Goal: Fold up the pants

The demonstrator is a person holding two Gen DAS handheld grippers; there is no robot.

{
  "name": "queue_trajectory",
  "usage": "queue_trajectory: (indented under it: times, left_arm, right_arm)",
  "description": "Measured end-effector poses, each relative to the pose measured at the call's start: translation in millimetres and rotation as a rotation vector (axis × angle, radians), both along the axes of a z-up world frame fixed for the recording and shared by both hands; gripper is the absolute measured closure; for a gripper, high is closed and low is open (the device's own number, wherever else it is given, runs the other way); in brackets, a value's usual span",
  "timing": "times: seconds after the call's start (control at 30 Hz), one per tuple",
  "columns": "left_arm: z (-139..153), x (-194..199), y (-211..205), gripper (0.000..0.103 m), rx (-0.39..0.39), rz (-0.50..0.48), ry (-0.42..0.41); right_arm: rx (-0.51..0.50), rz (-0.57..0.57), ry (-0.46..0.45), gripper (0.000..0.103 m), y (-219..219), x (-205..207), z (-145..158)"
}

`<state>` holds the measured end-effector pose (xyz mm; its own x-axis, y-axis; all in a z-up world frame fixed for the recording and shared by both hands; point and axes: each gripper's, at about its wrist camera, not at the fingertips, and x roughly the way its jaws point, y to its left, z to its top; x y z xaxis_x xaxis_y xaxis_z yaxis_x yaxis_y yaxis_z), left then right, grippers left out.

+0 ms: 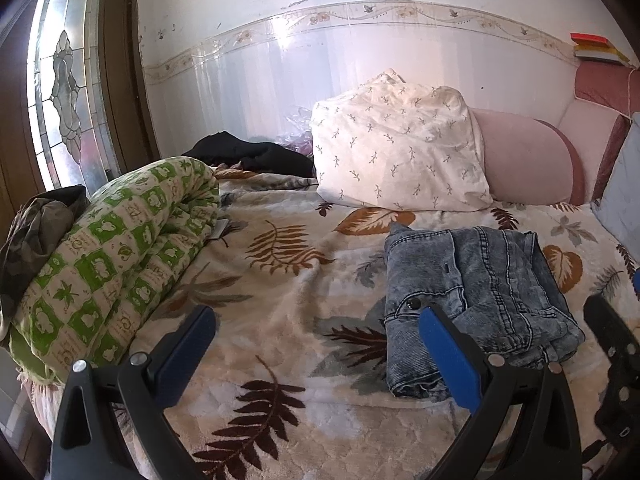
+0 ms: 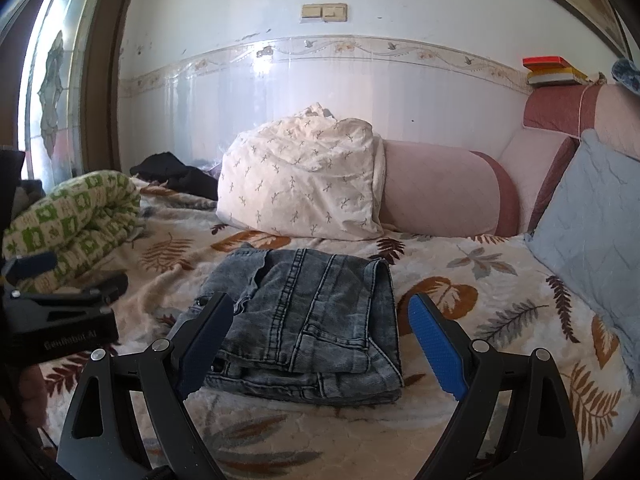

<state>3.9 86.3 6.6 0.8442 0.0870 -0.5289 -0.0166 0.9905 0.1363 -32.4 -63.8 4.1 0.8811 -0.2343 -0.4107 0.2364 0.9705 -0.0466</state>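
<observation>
jeans lie folded on the bed, just ahead of the wide-open, empty right tongs; left tongs, also wide and empty, stand beside them.

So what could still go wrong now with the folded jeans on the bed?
1. The jeans lie folded but uneven, layers sticking out at the near edge; a nudge from the open right gripper could undo the fold.
2. The left gripper, also open, has one finger just over the jeans' edge and might drag it.
3. The soft leaf-print blanket is wrinkled, so the stack could slump.
</observation>
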Motion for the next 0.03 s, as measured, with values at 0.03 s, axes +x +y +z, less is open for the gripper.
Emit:
queue_trajectory:
  times: [0.03]
  left_arm:
    - [-0.3,0.0,-0.1,0.0,0.001,0.002,0.0]
  right_arm:
    - [-0.004,0.0,0.002,0.013,0.3,0.5,-0.6]
